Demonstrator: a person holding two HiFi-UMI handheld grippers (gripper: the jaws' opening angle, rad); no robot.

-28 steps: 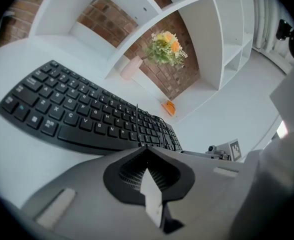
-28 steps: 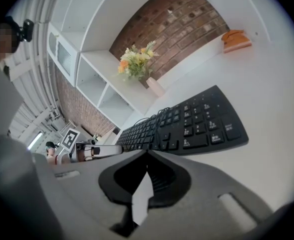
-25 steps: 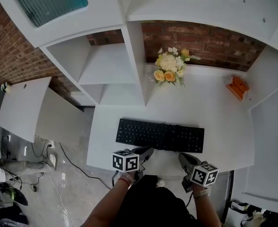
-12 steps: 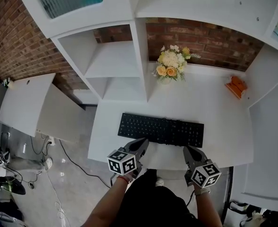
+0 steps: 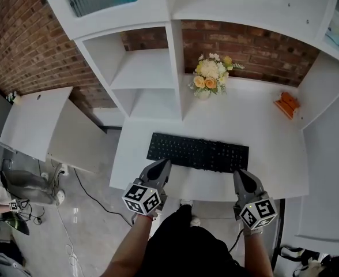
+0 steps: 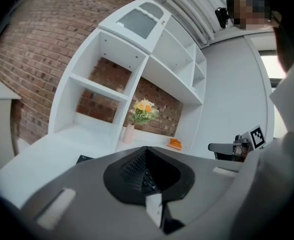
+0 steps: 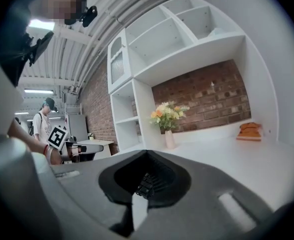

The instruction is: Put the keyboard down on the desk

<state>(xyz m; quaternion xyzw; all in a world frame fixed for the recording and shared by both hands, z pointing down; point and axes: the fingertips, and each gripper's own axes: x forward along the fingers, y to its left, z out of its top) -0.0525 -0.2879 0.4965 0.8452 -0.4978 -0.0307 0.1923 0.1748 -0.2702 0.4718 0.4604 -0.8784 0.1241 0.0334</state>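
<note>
Found the grey left tool (image 5: pixel 161 165) clenched shut on nothing, jaws together, poised over the near edge of the white bench (image 5: pixel 267 154), close to the near left corner of the keyboard. Found the grey right tool (image 5: pixel 241 176) likewise clenched and empty, near the right end. Saw the long flat black keyboard (image 5: pixel 198 152) lying level on the bench, gripped by neither tool, with a vase of yellow and white flowers (image 5: pixel 208 77) and a small orange object (image 5: pixel 287 104) farther back. Judged the putting-down step done. Judged little left to do: draw both tools clear toward the near side without nudging the keyboard.
</note>
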